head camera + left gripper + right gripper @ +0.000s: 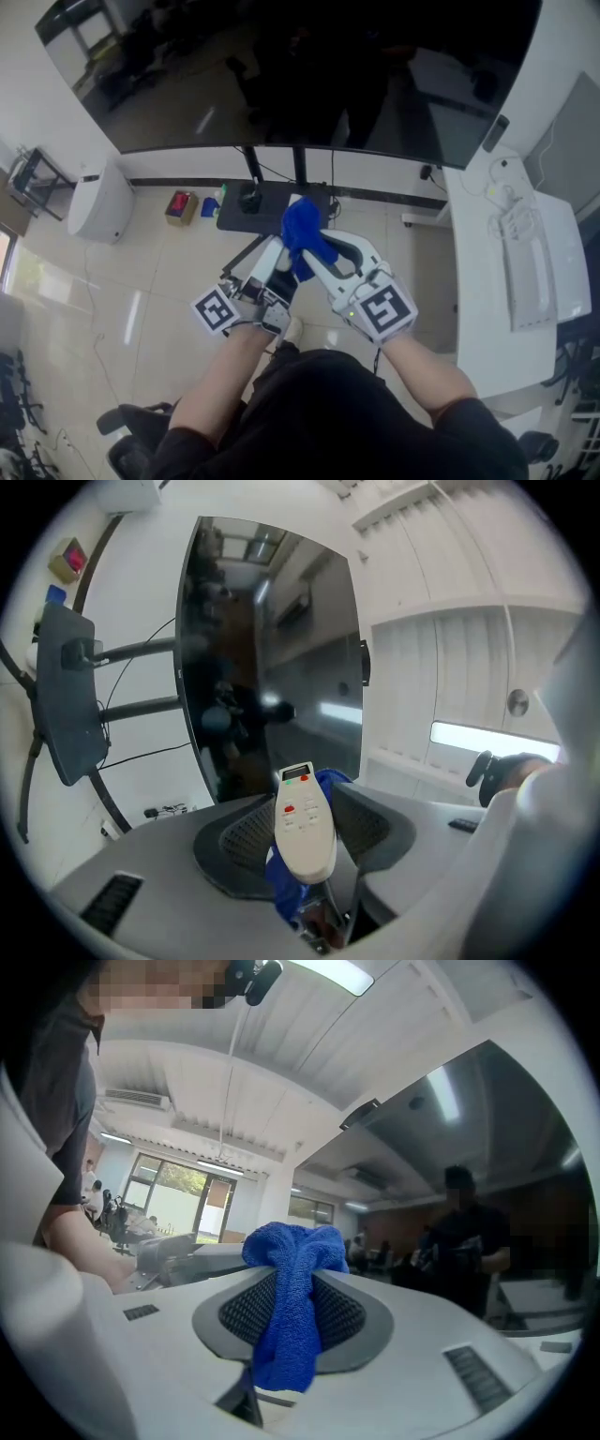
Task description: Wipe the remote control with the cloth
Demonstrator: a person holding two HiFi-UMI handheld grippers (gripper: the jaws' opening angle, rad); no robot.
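A white remote control (pixel 304 832) with red and green buttons stands between the jaws of my left gripper (pixel 305 827), which is shut on it. In the head view that gripper (pixel 272 267) points up and right, the remote mostly hidden behind the cloth. The blue cloth (pixel 291 1307) is bunched between the jaws of my right gripper (pixel 292 1312), shut on it. Seen from the head, the cloth (pixel 305 236) sits at the tip of the right gripper (pixel 314 248) and lies against the remote's far end; a blue fold (pixel 330 782) shows behind the remote.
A large dark screen (pixel 309 66) on a black stand (pixel 258 202) fills the space ahead. A white desk (pixel 506 272) runs along the right, a white unit (pixel 98 202) sits left, and small coloured boxes (pixel 181 206) lie on the tiled floor.
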